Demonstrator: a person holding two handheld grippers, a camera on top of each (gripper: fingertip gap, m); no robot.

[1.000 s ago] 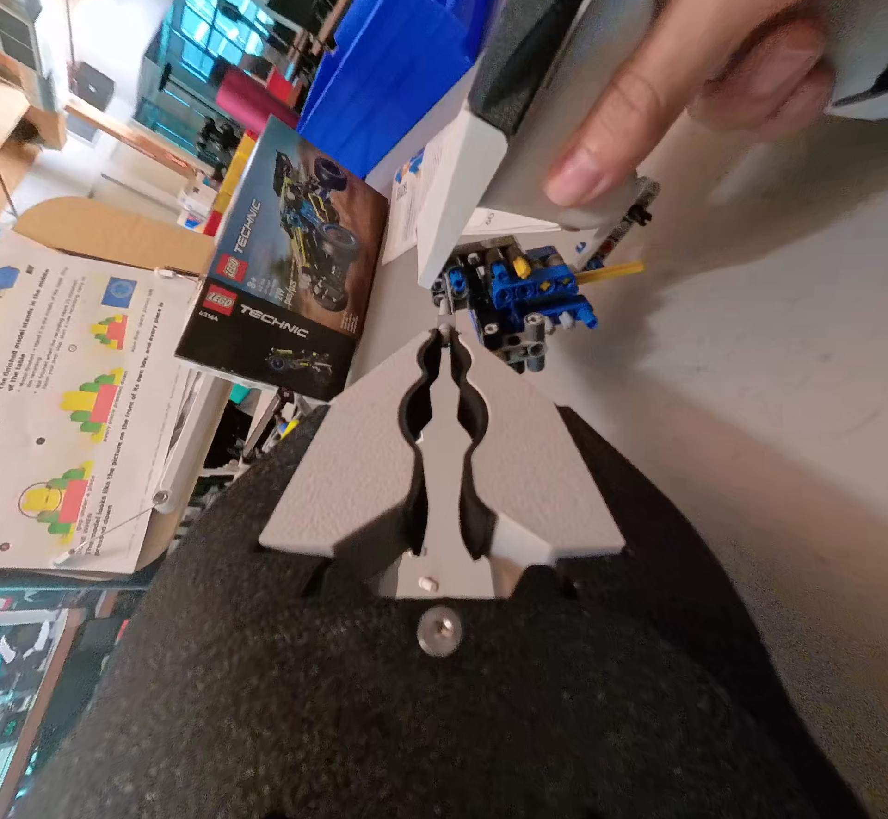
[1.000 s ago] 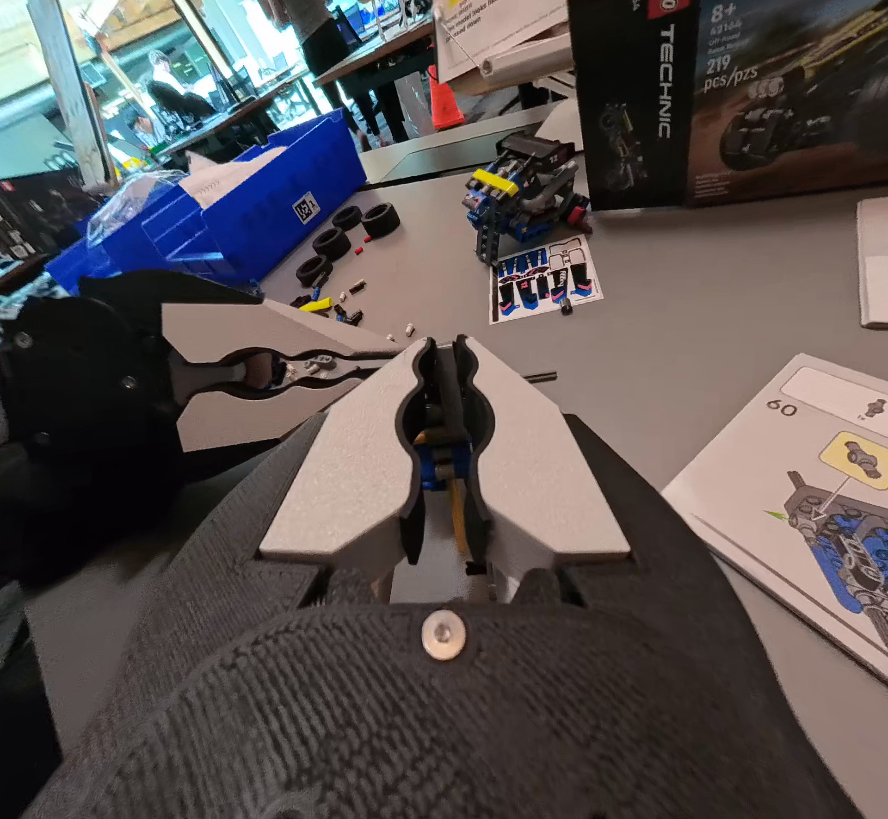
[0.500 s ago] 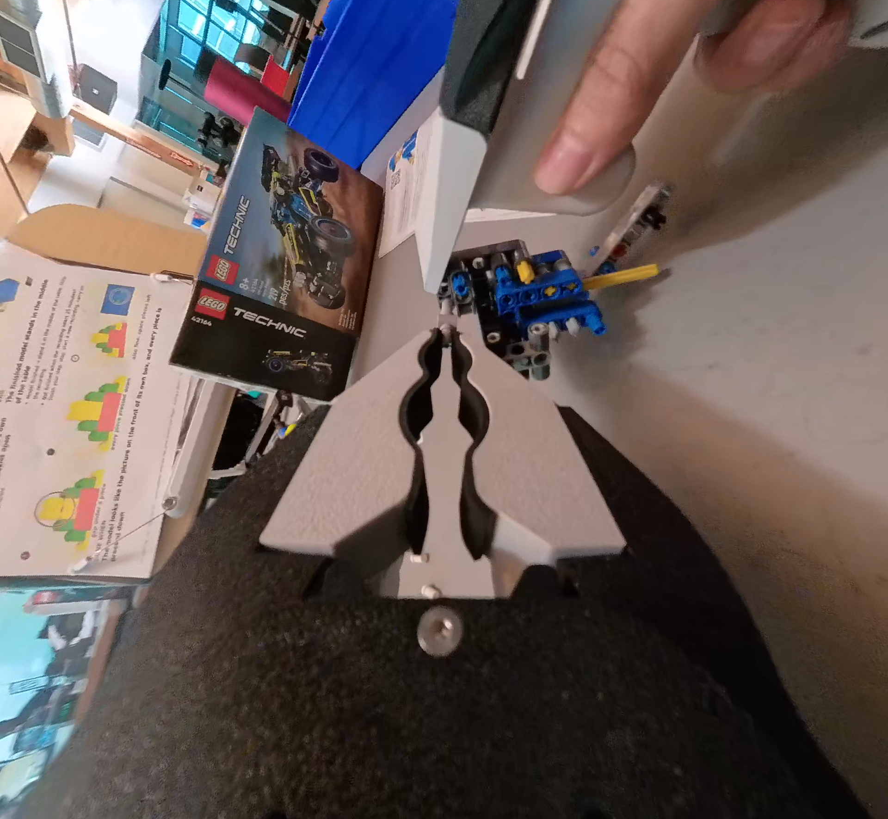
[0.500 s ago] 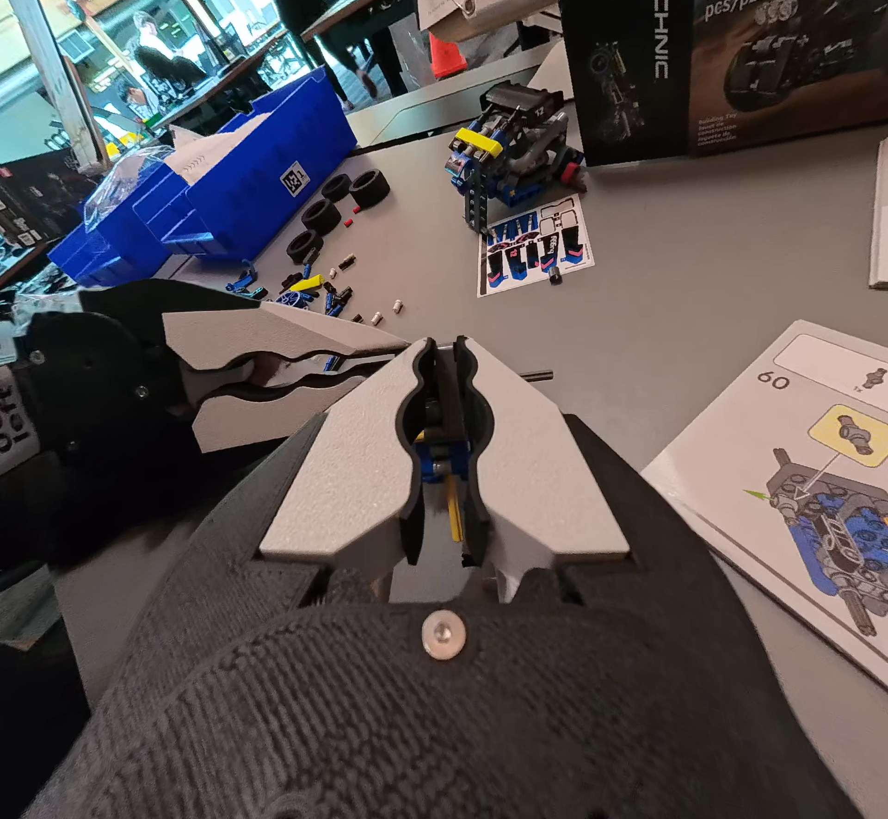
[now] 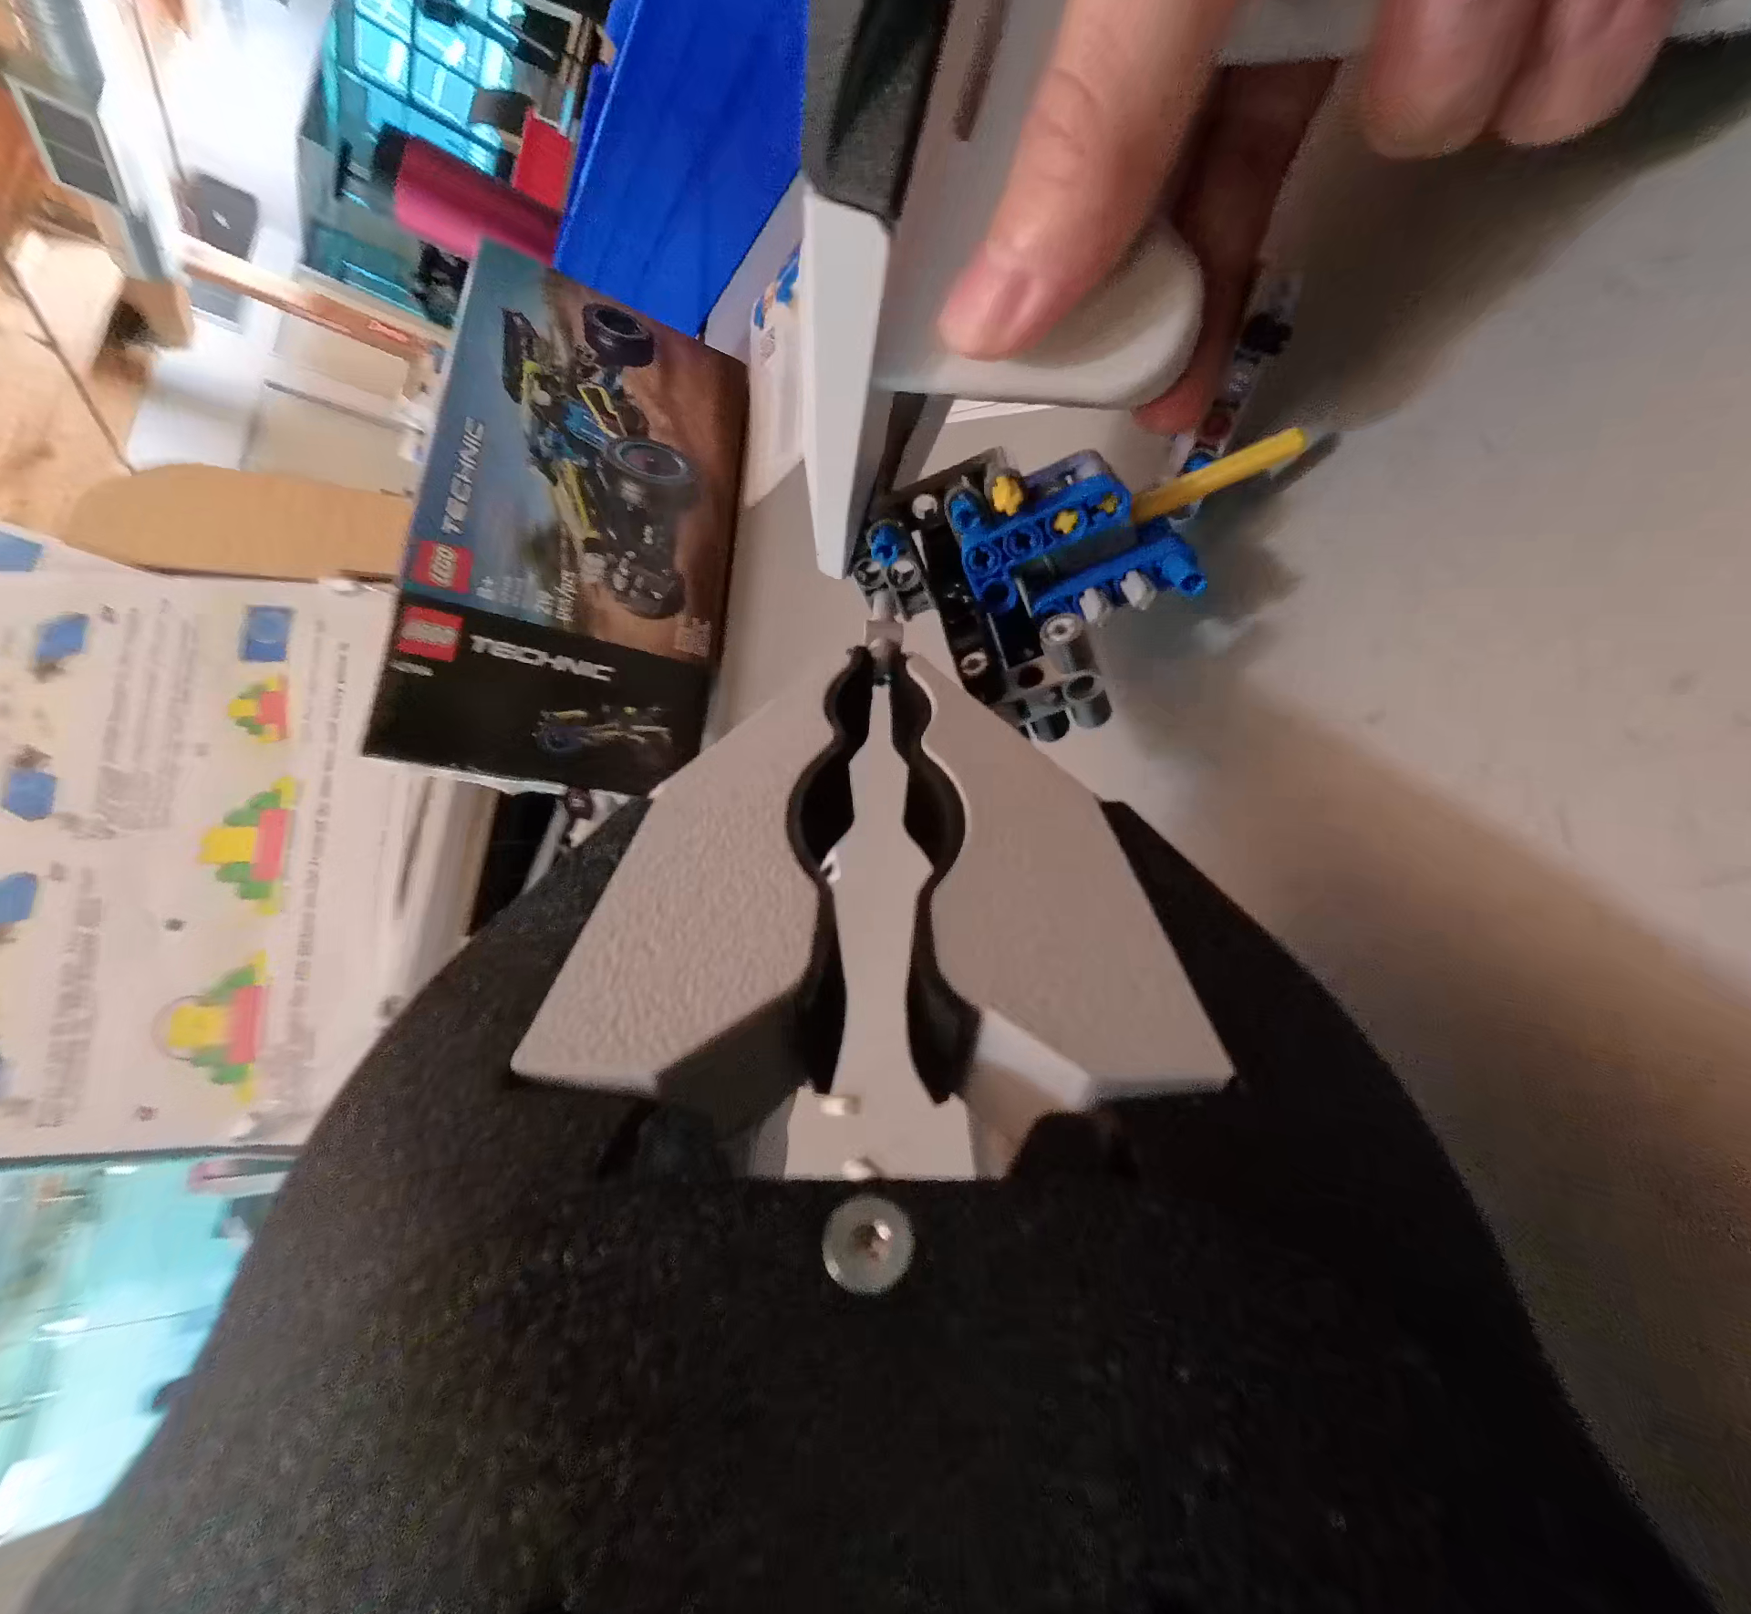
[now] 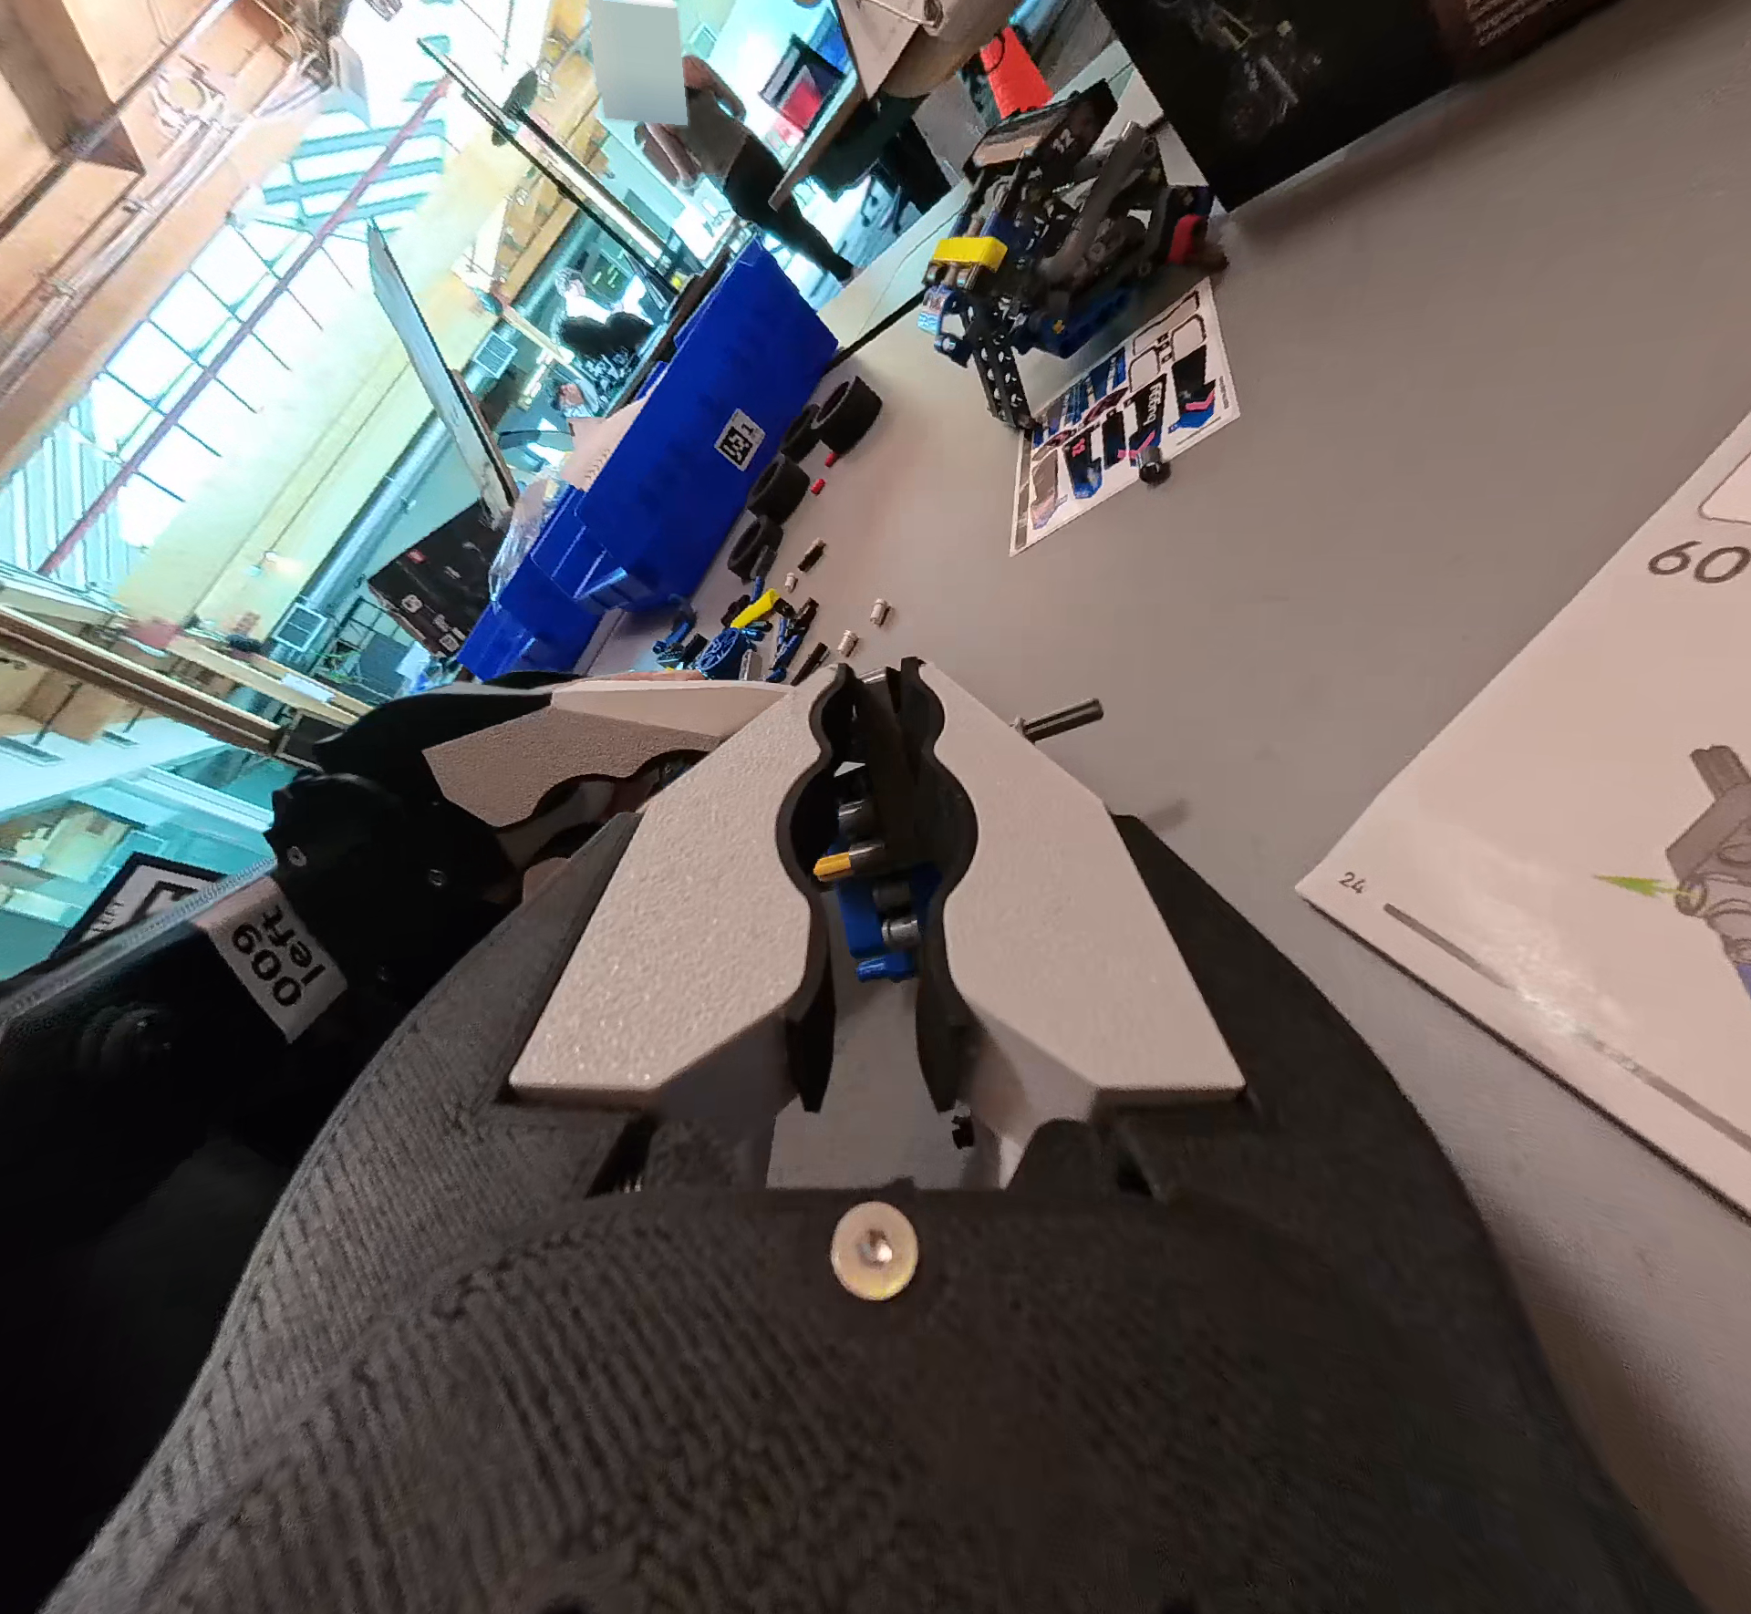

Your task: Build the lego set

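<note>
My left gripper [image 5: 881,668] is shut on a small grey pin [image 5: 881,635] that sticks out of its tips. The pin's end sits just short of the blue and black sub-assembly [image 5: 1033,564], which has a yellow axle [image 5: 1222,470] poking out. My right gripper [image 6: 876,687] is shut on that sub-assembly [image 6: 881,896] and holds it above the grey table. In the left wrist view the right gripper's finger [image 5: 853,394] and the hand [image 5: 1137,100] that holds it fill the top. In the right wrist view the left gripper [image 6: 606,744] shows at the left.
A partly built car [image 6: 1061,261] stands on the table by a sticker sheet [image 6: 1128,422]. Black tyres [image 6: 834,422], loose small parts [image 6: 758,621] and a blue bin [image 6: 682,470] lie to the left. An open instruction booklet [image 6: 1563,811] lies right. The set's box [image 5: 568,545] stands behind. Less than 4 cm separates the two grippers' tips.
The right gripper has rolled over and turned the sub-assembly. The sub-assembly and the left gripper's pin have come closer together. Both grippers stay shut.
</note>
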